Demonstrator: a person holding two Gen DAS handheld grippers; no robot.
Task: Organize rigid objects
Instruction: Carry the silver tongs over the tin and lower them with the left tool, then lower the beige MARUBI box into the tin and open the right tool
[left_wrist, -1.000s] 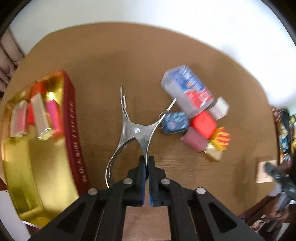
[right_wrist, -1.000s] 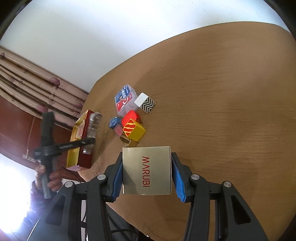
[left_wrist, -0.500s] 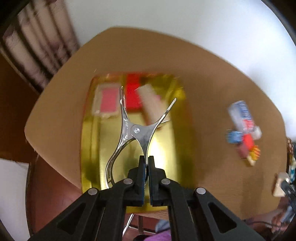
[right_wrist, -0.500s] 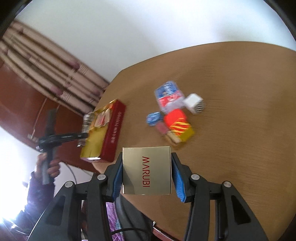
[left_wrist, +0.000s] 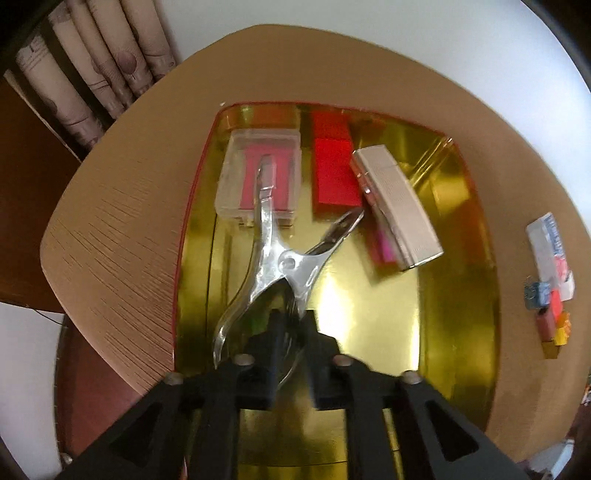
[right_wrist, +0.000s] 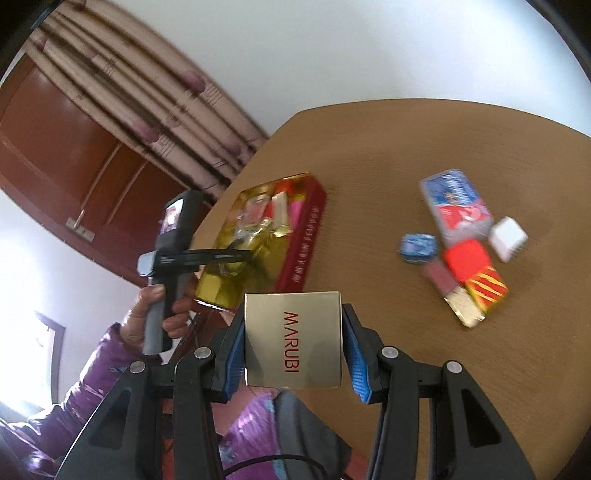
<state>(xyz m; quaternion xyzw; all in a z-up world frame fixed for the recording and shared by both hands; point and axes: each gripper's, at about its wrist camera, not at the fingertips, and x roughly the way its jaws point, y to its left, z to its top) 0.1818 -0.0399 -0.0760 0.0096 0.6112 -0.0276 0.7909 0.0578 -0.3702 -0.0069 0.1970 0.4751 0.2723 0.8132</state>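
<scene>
My left gripper hangs over the gold tray with its jaws parted. The steel nail nipper lies tilted between and ahead of the fingers, blurred; I cannot tell if it is still gripped. In the tray lie a clear case with a pink insert, a red box and a silver box. My right gripper is shut on a gold MARUBI box, held above the table's near edge. The tray also shows in the right wrist view.
A cluster of small items sits on the wooden table: a blue-red card box, a white cube, a blue charm, a red block and a red-yellow box. Curtains stand behind the table.
The left gripper has come closer over the gold tray and its jaws have parted; the nipper has tilted and slipped. The right gripper swung left with the MARUBI box in it.
</scene>
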